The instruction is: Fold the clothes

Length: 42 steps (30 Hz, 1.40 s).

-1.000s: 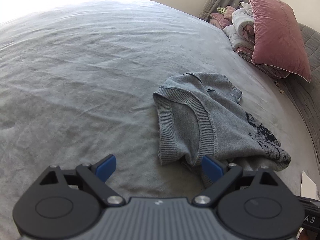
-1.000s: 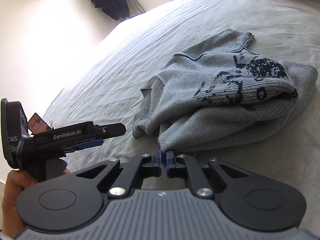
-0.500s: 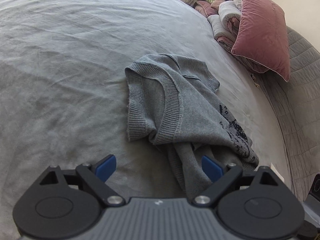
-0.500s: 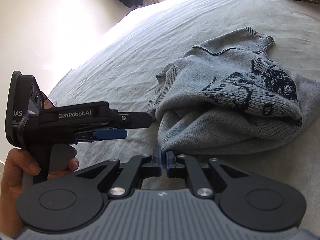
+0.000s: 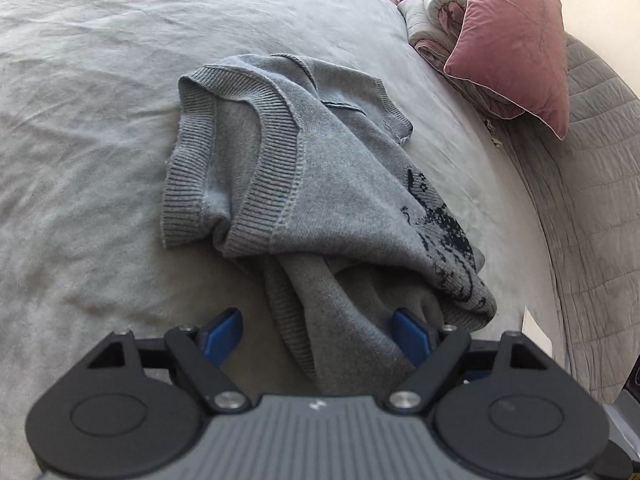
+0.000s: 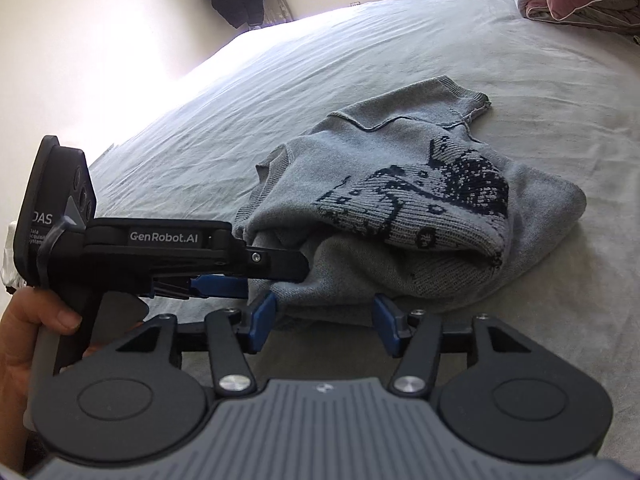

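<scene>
Grey sweater [image 5: 320, 184] crumpled on bed [image 5: 100, 120]. Left gripper [image 5: 320, 332] closing, jaws straddling sweater's near edge, no grip. Right gripper [image 6: 324, 322] opening, cloth edge between jaws, unpinched.

Your right gripper [image 6: 324, 322]: jaws opening, sweater [image 6: 400, 216] hem lying between them. Your left gripper [image 6: 276, 268]: at nine o'clock, tips against the sweater. Bed [image 6: 400, 48]: grey.

"GenRobot.AI" in white along the left gripper [image 6: 276, 276] side; "DAS" on its rear plate, at nine o'clock.
</scene>
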Each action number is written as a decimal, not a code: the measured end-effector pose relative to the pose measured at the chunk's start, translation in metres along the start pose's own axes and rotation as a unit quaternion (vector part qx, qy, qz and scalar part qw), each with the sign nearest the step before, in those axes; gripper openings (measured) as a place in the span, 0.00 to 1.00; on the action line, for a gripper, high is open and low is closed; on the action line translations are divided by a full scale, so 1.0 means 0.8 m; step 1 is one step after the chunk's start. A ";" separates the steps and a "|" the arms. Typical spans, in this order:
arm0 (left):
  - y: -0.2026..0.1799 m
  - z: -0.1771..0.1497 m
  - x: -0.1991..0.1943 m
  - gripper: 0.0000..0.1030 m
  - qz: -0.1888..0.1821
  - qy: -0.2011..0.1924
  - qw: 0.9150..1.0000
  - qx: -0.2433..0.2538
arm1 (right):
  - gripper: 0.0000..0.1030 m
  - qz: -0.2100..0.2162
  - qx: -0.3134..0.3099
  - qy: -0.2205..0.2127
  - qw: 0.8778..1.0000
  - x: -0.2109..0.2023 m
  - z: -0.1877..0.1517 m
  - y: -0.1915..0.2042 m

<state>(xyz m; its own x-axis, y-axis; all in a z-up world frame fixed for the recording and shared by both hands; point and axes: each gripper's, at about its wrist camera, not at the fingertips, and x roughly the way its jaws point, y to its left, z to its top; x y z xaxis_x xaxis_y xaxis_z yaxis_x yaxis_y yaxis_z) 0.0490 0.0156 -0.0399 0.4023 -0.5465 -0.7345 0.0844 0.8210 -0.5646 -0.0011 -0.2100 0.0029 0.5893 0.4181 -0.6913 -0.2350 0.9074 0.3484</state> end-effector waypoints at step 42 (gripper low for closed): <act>0.048 -0.040 -0.148 0.08 0.091 -0.158 0.981 0.066 | 0.69 -0.123 0.078 -0.014 0.989 0.013 0.027 -0.096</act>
<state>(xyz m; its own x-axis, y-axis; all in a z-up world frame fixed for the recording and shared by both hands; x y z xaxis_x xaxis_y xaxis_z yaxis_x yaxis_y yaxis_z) -0.0248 0.1062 0.0134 0.6820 -0.3283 -0.6535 0.0944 0.9256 -0.3665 0.0398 -0.2768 -0.0172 0.6349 0.1820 -0.7509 0.0390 0.9631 0.2664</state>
